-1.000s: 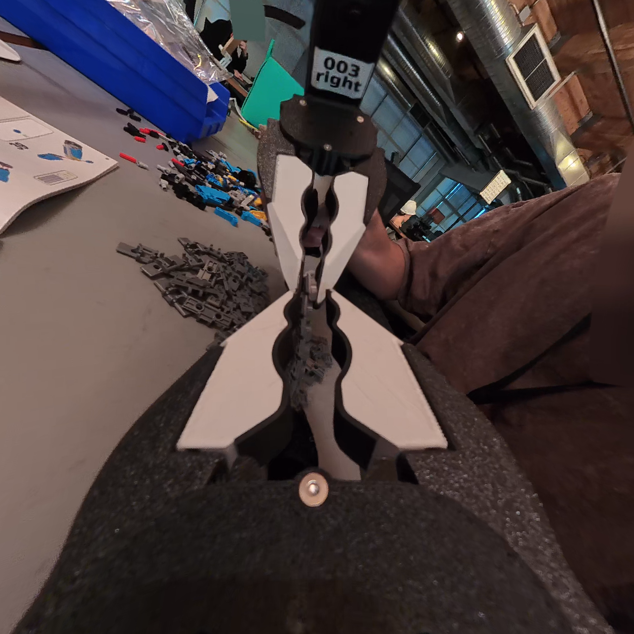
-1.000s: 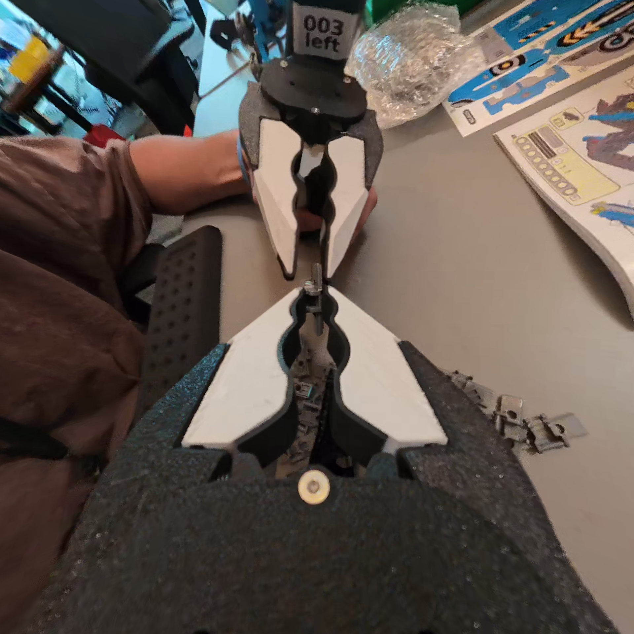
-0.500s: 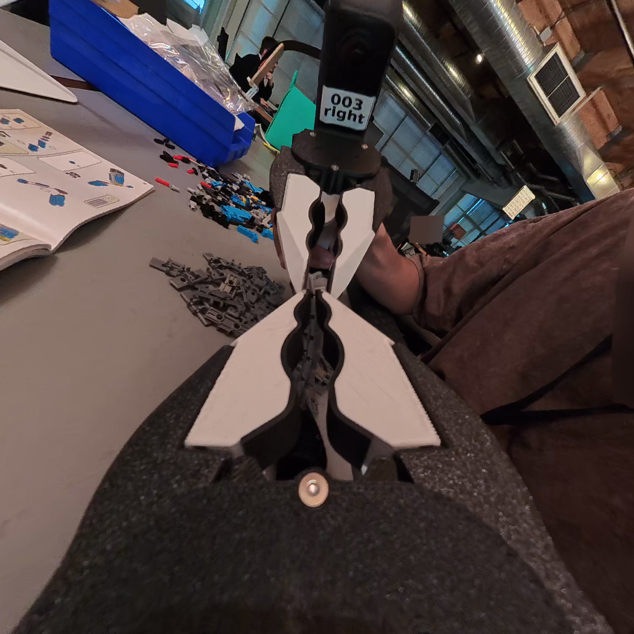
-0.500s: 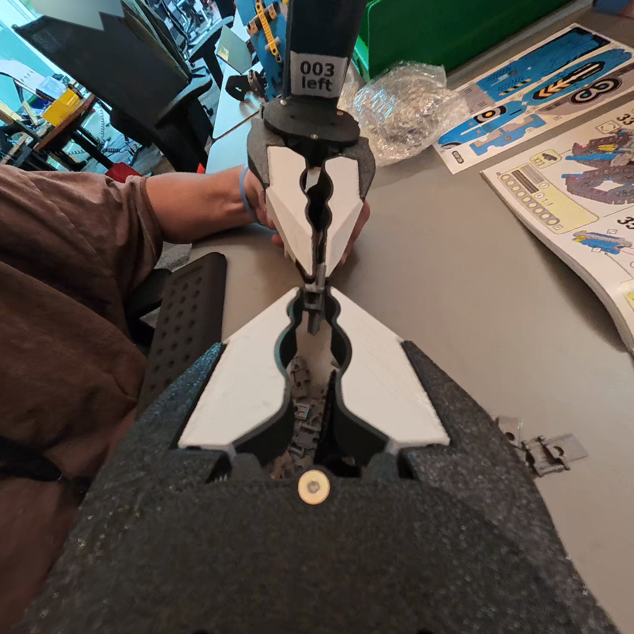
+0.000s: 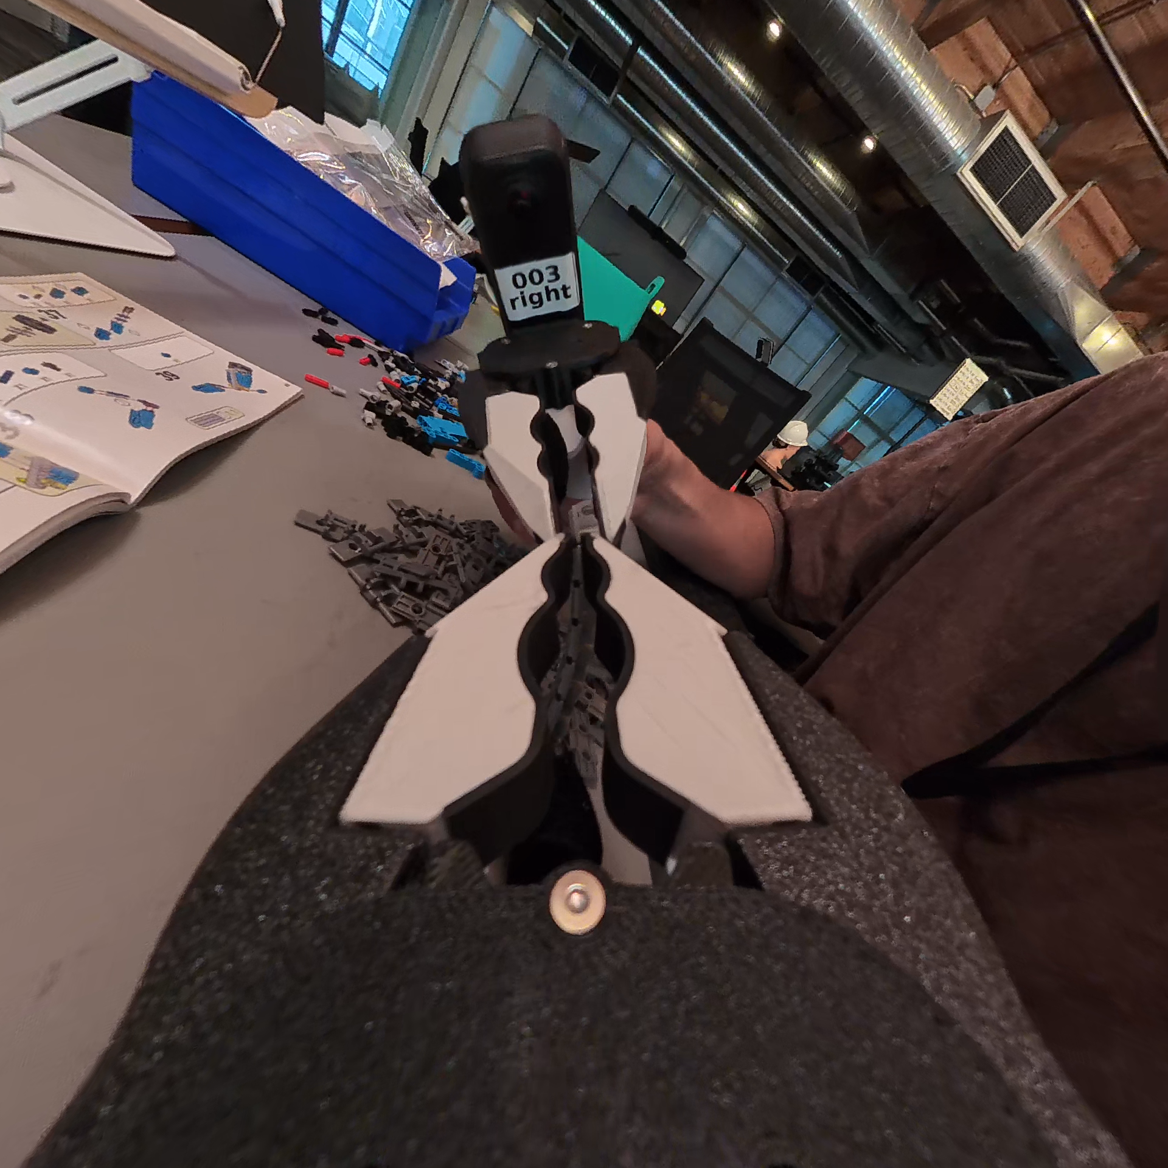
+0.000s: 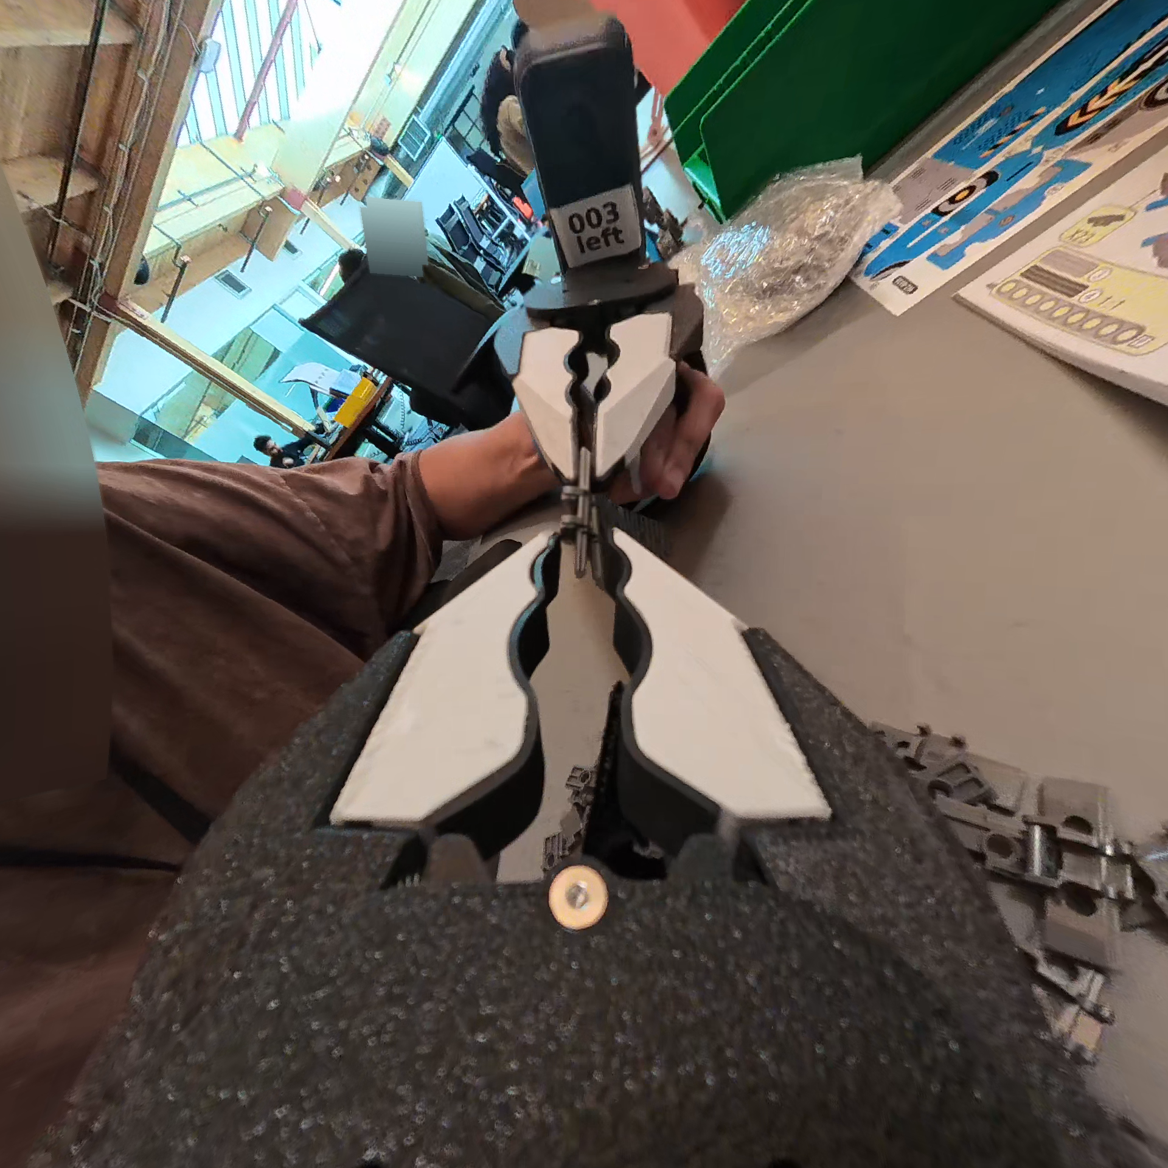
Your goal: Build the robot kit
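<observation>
1. Left gripper (image 5: 578,540) raised above a grey table (image 5: 158,663), white fingers pressed together on a thin black toothed strip (image 5: 572,607) that runs back between them.
2. Right gripper (image 6: 584,550) pointing straight at the left gripper, tip to tip, fingers clamped on a small grey pin piece (image 6: 580,524).
3. Grey pin piece held just at the left gripper's fingertips, touching the end of the strip; exact joint too small to tell.
4. Pile of grey plastic parts (image 5: 411,569) on the table just left of the left gripper's tip, below it.
5. Heap of blue, black and red small parts (image 5: 411,404) farther from the left gripper, beyond the grey pile.
6. Open instruction booklet (image 5: 95,404) lying flat, well left of the left gripper.
7. Blue bin (image 5: 284,208) with clear plastic wrap at the far table edge, beyond the booklet.
8. Brown sleeve (image 5: 948,569) and forearm to the right of the left gripper, hand (image 5: 670,468) wrapped round the right gripper's handle.
9. In the right wrist view, crumpled bubble wrap (image 6: 790,246) and green bins (image 6: 821,82) behind the left gripper.
</observation>
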